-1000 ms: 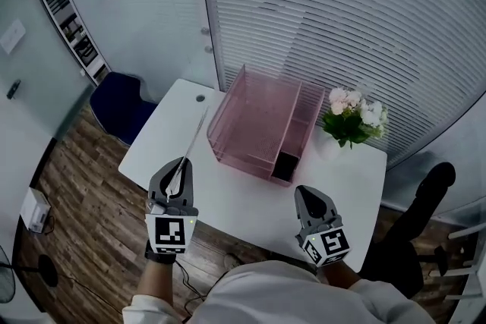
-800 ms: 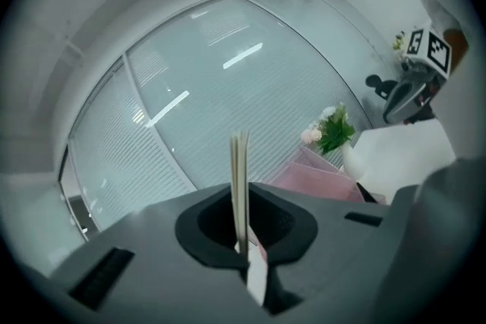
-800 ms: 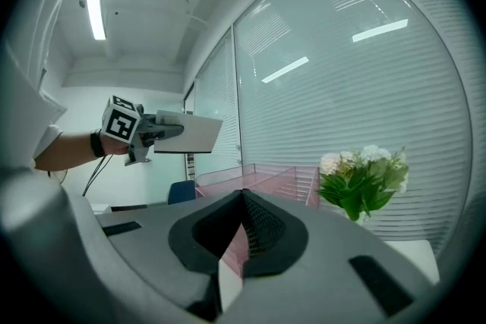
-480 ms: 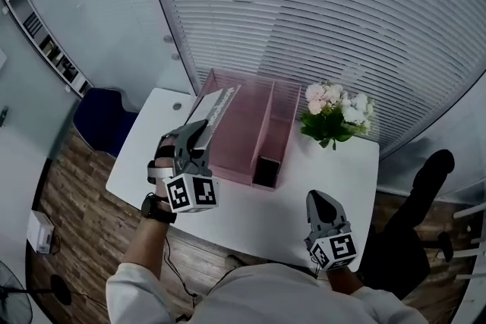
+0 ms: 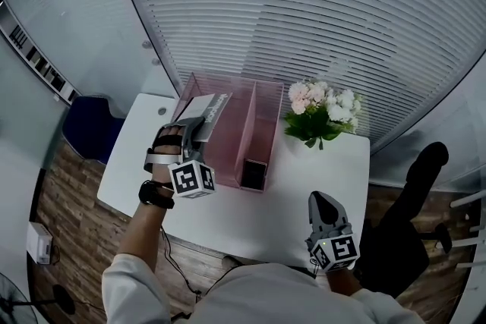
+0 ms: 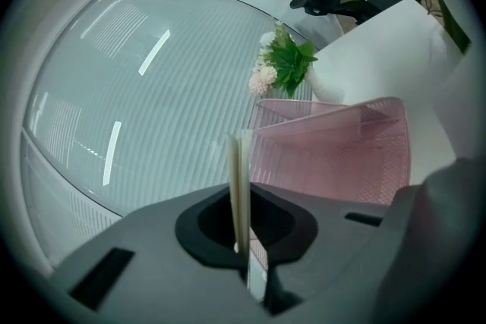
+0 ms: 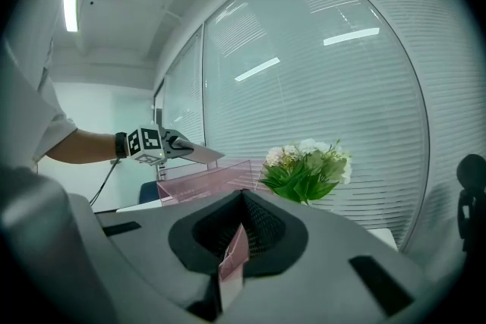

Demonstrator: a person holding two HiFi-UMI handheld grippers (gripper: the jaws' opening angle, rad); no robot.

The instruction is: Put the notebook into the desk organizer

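Observation:
My left gripper [image 5: 191, 127] is shut on a thin white notebook [image 5: 206, 112] and holds it in the air over the left compartment of the pink mesh desk organizer [image 5: 230, 153]. In the left gripper view the notebook [image 6: 240, 186] stands edge-on between the jaws [image 6: 241, 239], with the organizer [image 6: 342, 152] beyond and below. The right gripper view shows the left gripper [image 7: 168, 143] with the notebook [image 7: 199, 154] above the organizer [image 7: 199, 182]. My right gripper [image 5: 319, 199] is shut near the table's front edge and holds nothing; its jaws [image 7: 235, 243] point towards the organizer.
A bunch of white and pink flowers [image 5: 319, 111] stands on the white table [image 5: 281, 197] right of the organizer. A small dark holder [image 5: 253, 174] sits at the organizer's front right corner. A blue chair [image 5: 85, 127] is on the left, a black chair [image 5: 414, 186] on the right.
My left gripper has lifted the notebook off the table's left side and carried it forward and right, over the organizer. The right gripper has stayed near the front edge.

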